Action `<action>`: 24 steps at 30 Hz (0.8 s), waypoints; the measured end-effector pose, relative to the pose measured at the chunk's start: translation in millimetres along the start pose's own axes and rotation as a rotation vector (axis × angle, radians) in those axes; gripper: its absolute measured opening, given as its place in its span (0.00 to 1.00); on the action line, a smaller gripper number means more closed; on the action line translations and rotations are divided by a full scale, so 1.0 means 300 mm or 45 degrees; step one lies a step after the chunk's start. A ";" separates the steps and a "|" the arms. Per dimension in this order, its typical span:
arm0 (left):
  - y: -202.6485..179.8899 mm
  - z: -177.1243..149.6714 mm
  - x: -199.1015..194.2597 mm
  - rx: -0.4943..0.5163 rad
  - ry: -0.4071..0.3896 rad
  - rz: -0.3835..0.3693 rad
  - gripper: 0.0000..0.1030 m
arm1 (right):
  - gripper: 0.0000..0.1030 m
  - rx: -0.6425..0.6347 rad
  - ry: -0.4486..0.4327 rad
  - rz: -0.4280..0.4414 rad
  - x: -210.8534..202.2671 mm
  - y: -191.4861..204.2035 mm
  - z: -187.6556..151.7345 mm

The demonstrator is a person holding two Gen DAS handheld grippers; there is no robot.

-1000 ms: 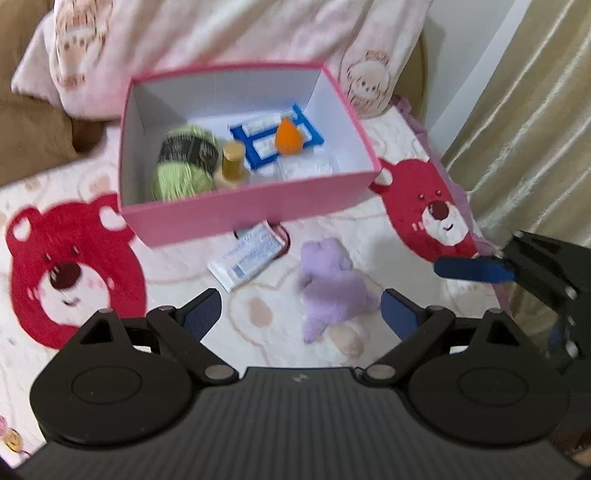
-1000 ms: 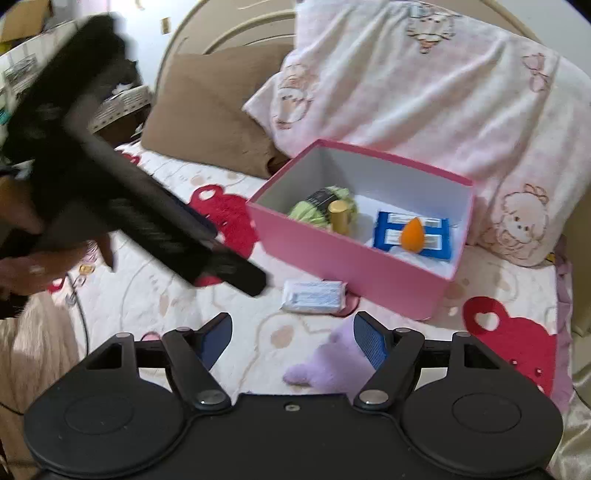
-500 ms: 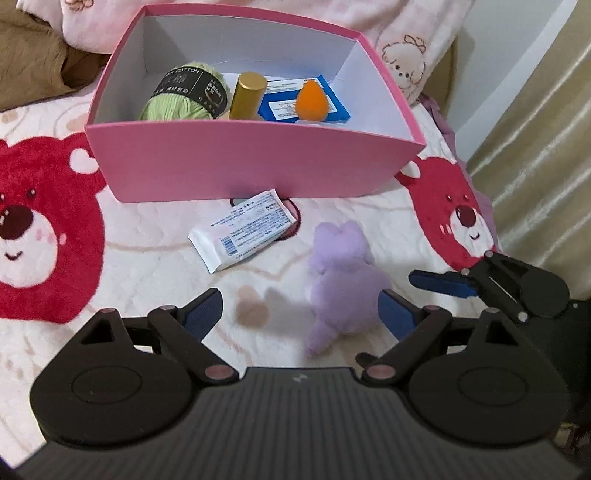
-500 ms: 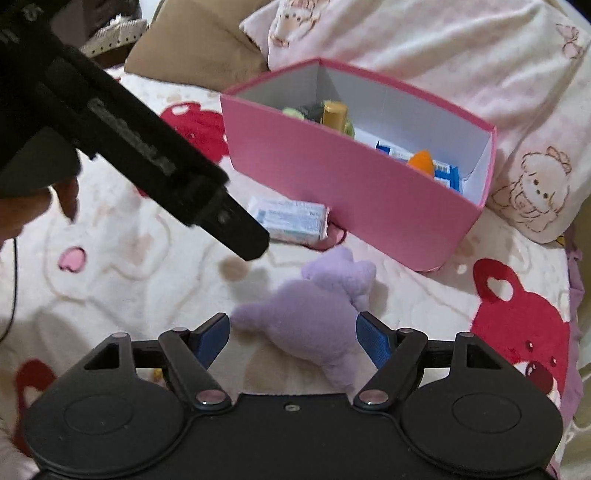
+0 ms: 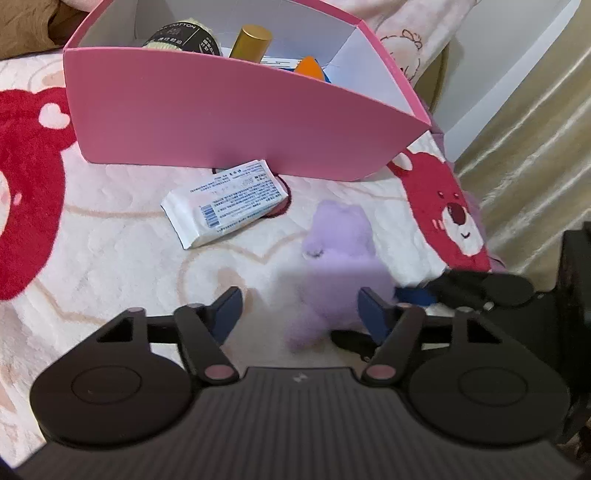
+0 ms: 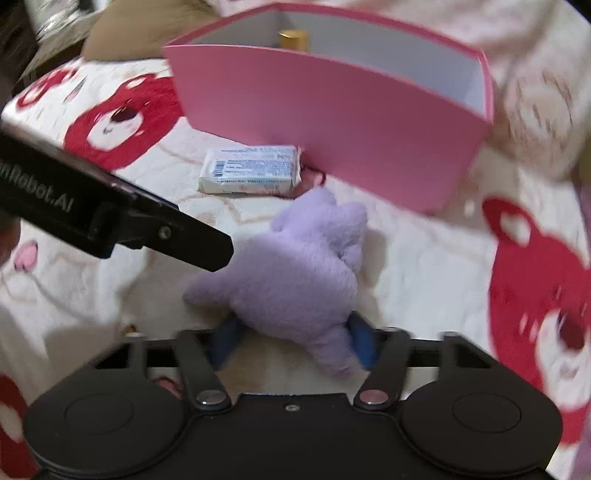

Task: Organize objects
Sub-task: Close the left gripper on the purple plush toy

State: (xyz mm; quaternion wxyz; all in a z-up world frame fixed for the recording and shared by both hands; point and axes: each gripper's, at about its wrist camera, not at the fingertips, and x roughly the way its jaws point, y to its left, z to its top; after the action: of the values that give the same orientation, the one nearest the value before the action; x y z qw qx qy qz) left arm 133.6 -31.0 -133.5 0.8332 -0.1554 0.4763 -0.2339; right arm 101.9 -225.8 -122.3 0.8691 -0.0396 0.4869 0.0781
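Observation:
A purple plush toy [image 5: 340, 258] [image 6: 295, 273] lies on the bed in front of the pink box [image 5: 240, 122] [image 6: 332, 122]. My right gripper [image 6: 294, 341] straddles its lower body, jaws closing, both blue pads touching its sides. My left gripper [image 5: 300, 312] is low over the same toy, jaws closing. The toy's leg sits by the right pad and the left pad stands clear of it. One of the right gripper's blue fingers [image 5: 413, 295] touches the toy's right side. A white tissue pack [image 5: 225, 201] [image 6: 251, 170] lies against the box.
Inside the box are a green yarn ball [image 5: 177, 35], a gold-capped bottle [image 5: 251, 40] and an orange item [image 5: 310, 68]. The blanket [image 5: 110, 240] has red bear prints. A curtain [image 5: 535, 147] hangs on the right, and pillows lie behind the box.
Both grippers have come down towards the bed and onto the purple toy. Their jaws have narrowed, and the right pair now flanks the toy's body.

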 end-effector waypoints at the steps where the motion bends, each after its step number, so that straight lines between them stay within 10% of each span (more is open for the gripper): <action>1: 0.002 0.002 -0.002 -0.005 0.002 -0.005 0.59 | 0.46 0.034 0.002 0.019 -0.007 0.004 -0.001; 4: 0.019 0.005 -0.012 -0.083 0.013 -0.066 0.58 | 0.28 0.178 0.010 0.119 -0.029 0.013 0.000; 13: 0.041 -0.008 -0.051 -0.181 0.012 -0.044 0.52 | 0.20 0.249 -0.007 0.233 -0.050 0.133 0.020; 18: 0.078 -0.024 -0.013 -0.241 0.094 -0.010 0.37 | 0.36 0.040 -0.032 0.128 -0.102 0.174 -0.002; 24: 0.086 -0.037 -0.003 -0.256 0.081 -0.015 0.36 | 0.82 -0.109 -0.109 0.030 -0.134 0.145 0.001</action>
State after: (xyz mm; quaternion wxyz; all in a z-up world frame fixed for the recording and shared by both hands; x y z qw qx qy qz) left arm 129.8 -9.1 -151.0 0.7966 -0.2334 0.5225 -0.1946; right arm 74.0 -186.8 -87.4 0.8856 -0.0676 0.4460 0.1106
